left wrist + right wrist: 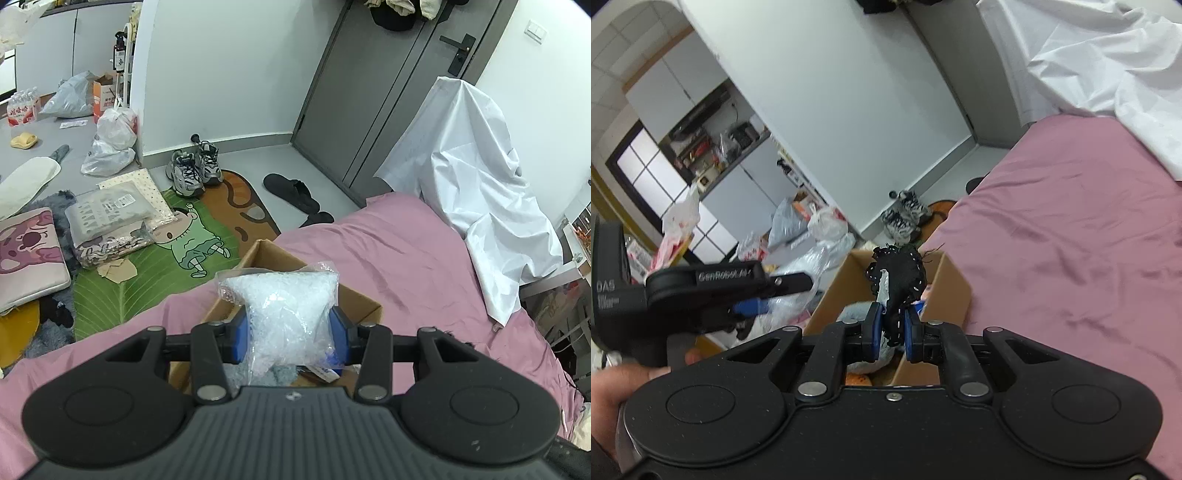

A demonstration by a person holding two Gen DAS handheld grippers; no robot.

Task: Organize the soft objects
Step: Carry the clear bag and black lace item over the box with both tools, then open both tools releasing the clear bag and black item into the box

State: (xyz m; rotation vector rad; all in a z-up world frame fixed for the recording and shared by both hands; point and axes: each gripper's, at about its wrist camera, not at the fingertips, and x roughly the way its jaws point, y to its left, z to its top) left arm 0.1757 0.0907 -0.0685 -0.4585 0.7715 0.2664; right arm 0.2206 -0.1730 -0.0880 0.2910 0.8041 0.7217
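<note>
My left gripper (291, 332) is shut on a clear plastic bag of white filling (284, 299), its blue pads pressing the bag's sides. The bag hangs over an open cardboard box (365, 306) that stands on the pink bed (406, 251). In the right wrist view my right gripper (892, 325) is shut on a crumpled black cloth with white stitching (901, 273), held above the same box (945, 280). A pale blue soft item (855, 312) and something orange (858, 380) lie inside the box. A hand (613, 384) holds the left gripper (753, 306) at the left.
A white sheet (480, 177) drapes over the bed's far right side. On the floor lie sneakers (194, 170), black slippers (295, 192), wrapped packages (110, 218), plastic bags (114, 129) and a green cartoon mat (147, 273). A grey door (369, 92) stands behind.
</note>
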